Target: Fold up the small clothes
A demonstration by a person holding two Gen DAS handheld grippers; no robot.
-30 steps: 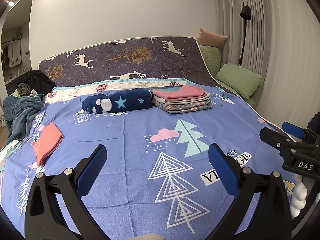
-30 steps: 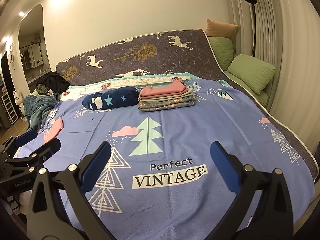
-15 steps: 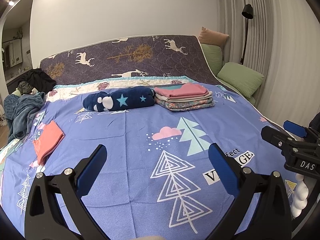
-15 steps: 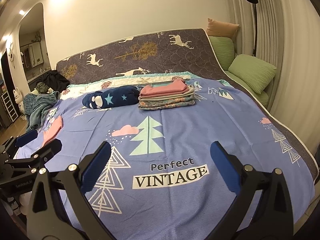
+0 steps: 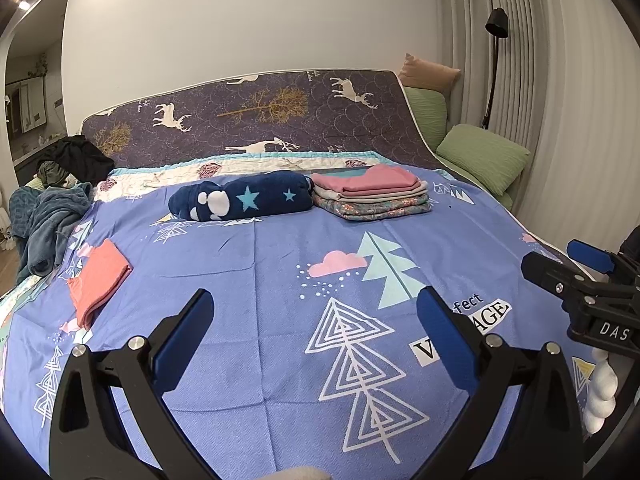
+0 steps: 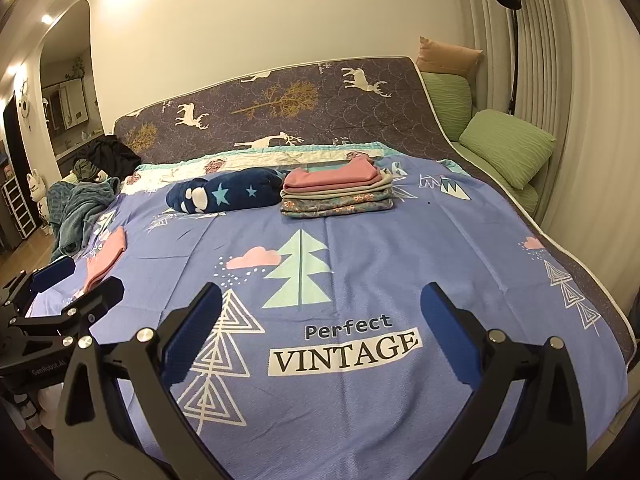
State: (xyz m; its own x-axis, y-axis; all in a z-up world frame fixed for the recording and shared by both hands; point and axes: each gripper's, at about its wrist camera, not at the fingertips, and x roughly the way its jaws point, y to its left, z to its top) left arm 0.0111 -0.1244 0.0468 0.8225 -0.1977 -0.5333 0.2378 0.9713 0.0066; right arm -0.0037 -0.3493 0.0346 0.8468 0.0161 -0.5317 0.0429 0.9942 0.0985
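Blue bedsheet (image 5: 280,264) spread wide beneath both grippers. Far ahead of the left gripper (image 5: 314,312), rolled navy blanket (image 5: 242,201) touching a folded stack (image 5: 370,192) of clothes on its right. Ahead-left of it, near the sheet's edge, folded coral garment (image 5: 98,276), well apart from the stack. Left gripper: spread wide, holding nothing. Right gripper (image 6: 322,304): likewise spread, empty, above the "VINTAGE" print (image 6: 346,350).
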